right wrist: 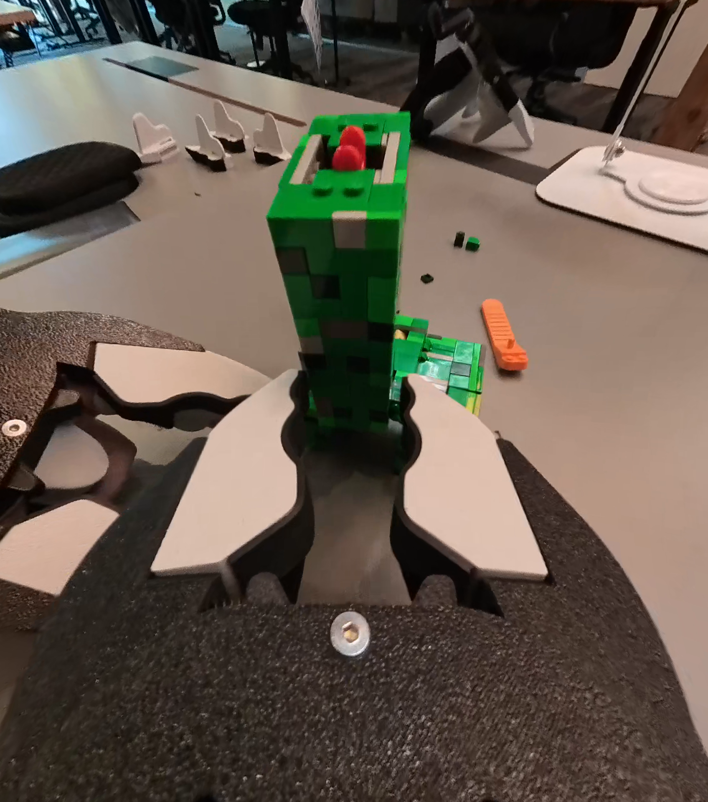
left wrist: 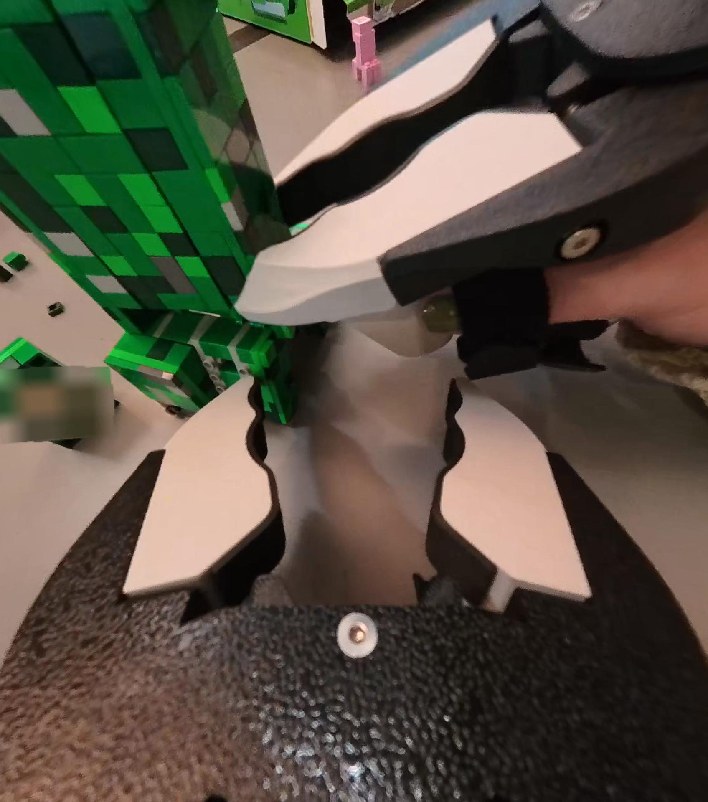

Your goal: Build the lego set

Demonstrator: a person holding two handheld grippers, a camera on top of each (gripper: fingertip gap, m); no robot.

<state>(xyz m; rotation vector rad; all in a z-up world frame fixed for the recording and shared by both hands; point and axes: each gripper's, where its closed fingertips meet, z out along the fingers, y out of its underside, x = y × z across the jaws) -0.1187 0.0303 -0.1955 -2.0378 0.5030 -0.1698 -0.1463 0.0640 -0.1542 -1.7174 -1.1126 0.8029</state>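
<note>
One green lego tower (right wrist: 339,282) is standing mid-desk, with two red pieces (right wrist: 348,149) sitting in its top. Three small loose bricks (right wrist: 467,241) and one orange separator (right wrist: 503,335) are lying toward the desk's right edge, and four white stands (right wrist: 213,139) are sitting near its far edge.

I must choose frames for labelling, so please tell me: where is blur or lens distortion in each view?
Left wrist view: the right gripper is motion-smeared, and the green tower leans from wide-angle bending. Right wrist view: the tower is fairly sharp; the table edges curve, and the background is soft.
</note>
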